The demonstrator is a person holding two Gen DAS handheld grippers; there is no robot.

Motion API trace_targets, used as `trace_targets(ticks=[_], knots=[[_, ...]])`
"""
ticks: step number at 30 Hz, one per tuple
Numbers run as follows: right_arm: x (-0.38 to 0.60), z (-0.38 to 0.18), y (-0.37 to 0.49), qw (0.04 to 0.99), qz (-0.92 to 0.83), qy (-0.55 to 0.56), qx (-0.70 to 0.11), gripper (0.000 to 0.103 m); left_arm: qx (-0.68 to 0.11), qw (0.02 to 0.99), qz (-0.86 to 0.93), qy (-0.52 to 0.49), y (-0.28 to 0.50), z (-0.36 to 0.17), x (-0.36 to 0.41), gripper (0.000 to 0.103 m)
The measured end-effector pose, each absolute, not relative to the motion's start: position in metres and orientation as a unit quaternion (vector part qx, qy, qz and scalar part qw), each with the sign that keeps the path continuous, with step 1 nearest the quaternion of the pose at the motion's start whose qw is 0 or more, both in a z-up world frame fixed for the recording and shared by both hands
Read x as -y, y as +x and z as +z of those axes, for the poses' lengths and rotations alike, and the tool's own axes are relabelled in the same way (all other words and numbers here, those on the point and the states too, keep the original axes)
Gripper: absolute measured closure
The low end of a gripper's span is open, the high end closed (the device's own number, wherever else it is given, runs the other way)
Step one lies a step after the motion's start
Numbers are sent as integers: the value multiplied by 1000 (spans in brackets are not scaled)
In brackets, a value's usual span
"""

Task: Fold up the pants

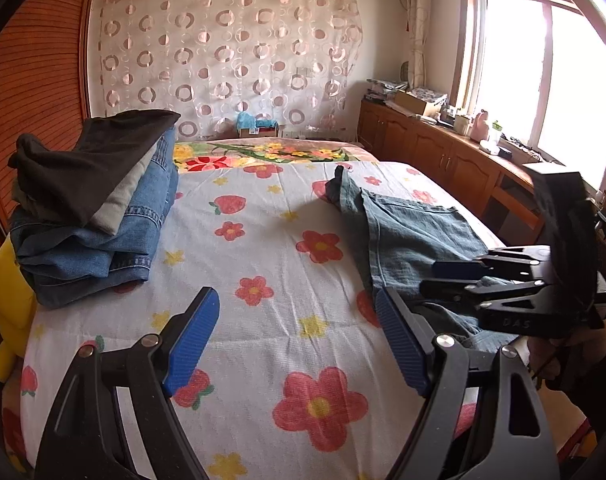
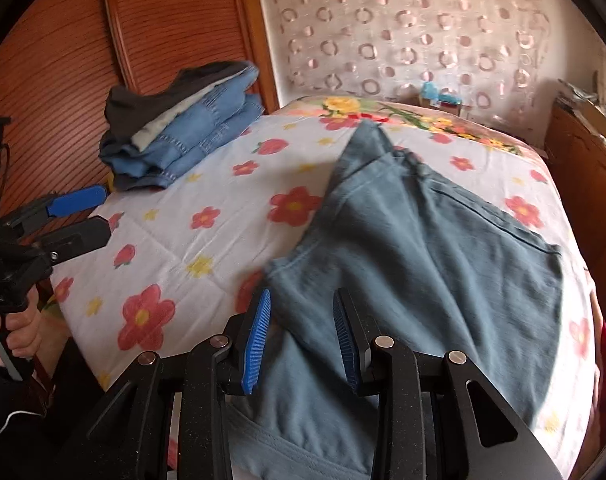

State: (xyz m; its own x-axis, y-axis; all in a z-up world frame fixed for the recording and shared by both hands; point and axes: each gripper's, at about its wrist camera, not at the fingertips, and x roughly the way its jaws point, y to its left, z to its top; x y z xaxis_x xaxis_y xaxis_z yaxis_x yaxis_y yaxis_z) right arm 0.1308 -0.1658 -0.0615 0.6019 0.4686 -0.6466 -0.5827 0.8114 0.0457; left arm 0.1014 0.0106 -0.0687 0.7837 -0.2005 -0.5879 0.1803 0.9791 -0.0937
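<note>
Pants [image 2: 431, 248] lie spread on bed [image 2: 175, 240] under and ahead of right gripper [image 2: 302, 336], jaws half-parted over cloth, gripping nothing; left gripper [image 1: 295, 336] hangs released over bare sheet, pants to its right — I'd pinch both layers at the near hem before lifting.

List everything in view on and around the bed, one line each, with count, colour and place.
pants: one, grey-blue, spread on the bed's right half
stack of folded clothes: one, blue denim with grey and black pieces on top, far left of the bed
bedsheet: one, white with red flowers and strawberries, covering the bed
yellow plush: one, at the bed's left edge
curtain: one, sheer with pink rings, behind the bed
wooden cabinet: one, brown, under the window
left tool: one, black with blue pads, open over bare sheet
right tool: one, same colours, jaws apart above the pants
hand: one, gripping the left tool's handle
</note>
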Motion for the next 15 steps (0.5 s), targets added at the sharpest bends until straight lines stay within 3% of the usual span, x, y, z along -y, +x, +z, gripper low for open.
trace_targets(ticks=[15], knots=[[121,-85,155,867,300,-148,-369,70,-317,943,-96,-23,100,-76,-18,21]])
